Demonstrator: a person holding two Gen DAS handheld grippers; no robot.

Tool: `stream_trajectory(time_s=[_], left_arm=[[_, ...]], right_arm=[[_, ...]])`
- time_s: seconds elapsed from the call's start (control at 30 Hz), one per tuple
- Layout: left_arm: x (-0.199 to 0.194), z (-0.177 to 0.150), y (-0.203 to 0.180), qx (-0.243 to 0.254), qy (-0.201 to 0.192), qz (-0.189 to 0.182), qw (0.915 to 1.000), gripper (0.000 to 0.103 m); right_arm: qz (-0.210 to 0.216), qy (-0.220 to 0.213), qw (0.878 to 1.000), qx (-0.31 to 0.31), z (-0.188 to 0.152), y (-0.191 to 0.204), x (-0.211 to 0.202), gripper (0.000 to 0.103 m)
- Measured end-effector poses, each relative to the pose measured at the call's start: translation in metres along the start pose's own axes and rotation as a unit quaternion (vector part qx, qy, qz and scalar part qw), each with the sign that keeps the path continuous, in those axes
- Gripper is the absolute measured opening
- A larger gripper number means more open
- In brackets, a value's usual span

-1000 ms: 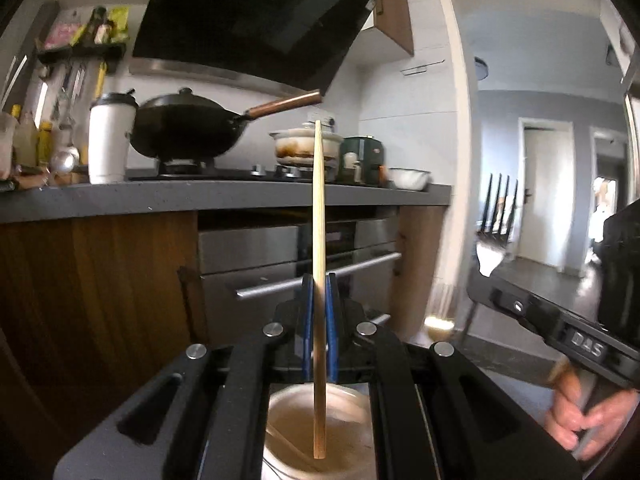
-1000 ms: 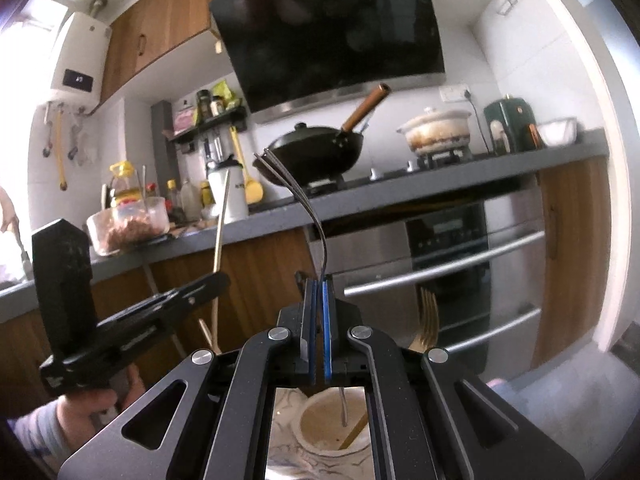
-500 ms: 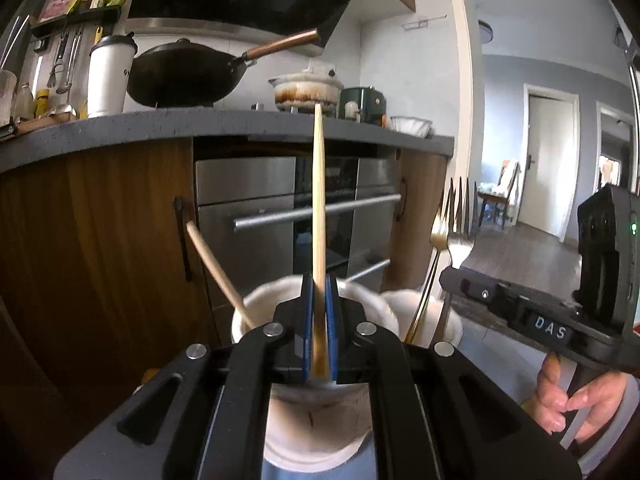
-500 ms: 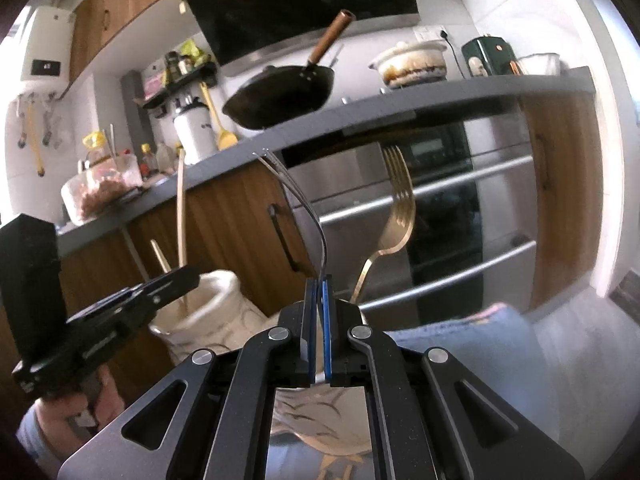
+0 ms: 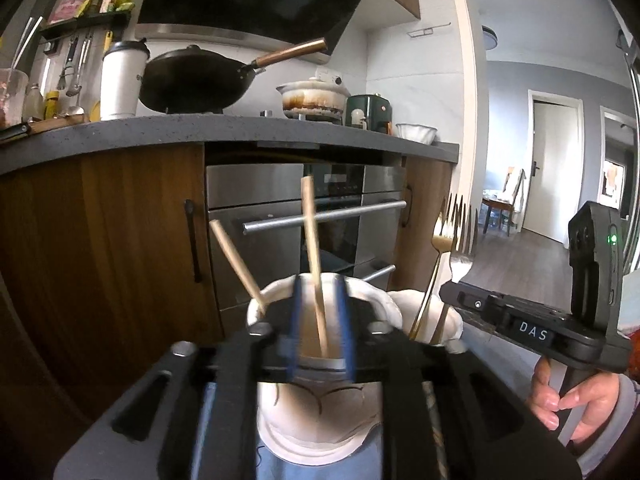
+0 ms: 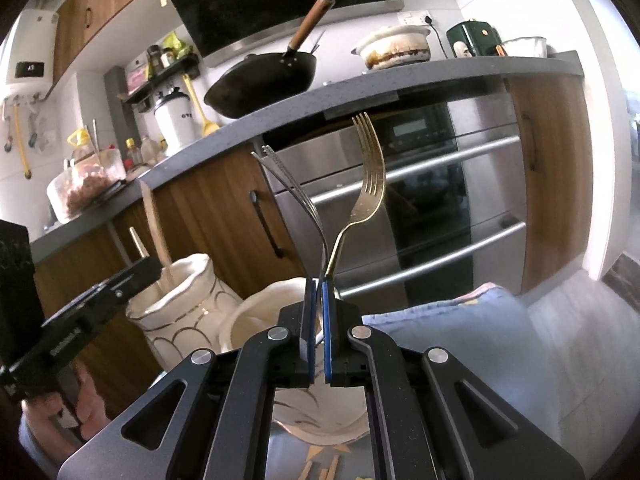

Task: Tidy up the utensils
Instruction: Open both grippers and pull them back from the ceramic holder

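Standing over the mouth of a white holder [image 5: 320, 412], the left gripper [image 5: 320, 320] has just been opening: its blue pads are blurred and set apart on either side of a wooden chopstick [image 5: 314, 264], which no longer looks pinched and leans a little off upright with its lower end inside the holder. That suggests a release made so the stick drops in beside the second chopstick [image 5: 236, 256], which already rests slanted against the rim, keeping like with like. The right gripper [image 6: 318, 320], seen from its own camera, is closed on the shank of a silver fork [image 6: 296, 200], tines up, with the handle reaching down into the neighbouring white holder [image 6: 256, 320]; a gold fork [image 6: 366, 184] already stands there just beside it, so this holder appears to be the one for forks. The fork is probably low enough to be let go, though its lower end is hidden behind the gripper. The two holders stand just beside each other on a surface with a blue cloth [image 6: 460, 332]. Behind them are the wooden cabinets and the oven [image 5: 300, 216] of a kitchen.
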State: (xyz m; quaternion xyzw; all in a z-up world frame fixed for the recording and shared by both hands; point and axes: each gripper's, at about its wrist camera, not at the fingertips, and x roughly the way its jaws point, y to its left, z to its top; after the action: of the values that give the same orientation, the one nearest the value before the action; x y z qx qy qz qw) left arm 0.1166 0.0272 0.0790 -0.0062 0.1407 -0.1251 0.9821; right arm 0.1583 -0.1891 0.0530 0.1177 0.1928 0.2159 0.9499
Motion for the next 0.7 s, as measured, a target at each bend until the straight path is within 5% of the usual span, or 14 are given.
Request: stream_trajectory(time_s=[0.3, 0.53, 0.7], left_arm=[[-0.025, -0.004, 0.003, -0.009, -0.014, 0.008, 0.9998, 0.056], [-0.044, -0.019, 0.005, -0.026, -0.012, 0.022, 0.9994, 0.095], [-0.052, -0.034, 0.001, -0.027, 0.004, 0.025, 0.9993, 0.097]], right_arm=[[-0.013, -0.008, 1.0, 0.001, 0.001, -0.004, -0.012, 0.041], [-0.02, -0.02, 1.0, 0.013, -0.001, -0.011, -0.039, 0.091], [-0.037, -0.023, 0.999, 0.007, -0.008, -0.015, -0.058, 0.097]])
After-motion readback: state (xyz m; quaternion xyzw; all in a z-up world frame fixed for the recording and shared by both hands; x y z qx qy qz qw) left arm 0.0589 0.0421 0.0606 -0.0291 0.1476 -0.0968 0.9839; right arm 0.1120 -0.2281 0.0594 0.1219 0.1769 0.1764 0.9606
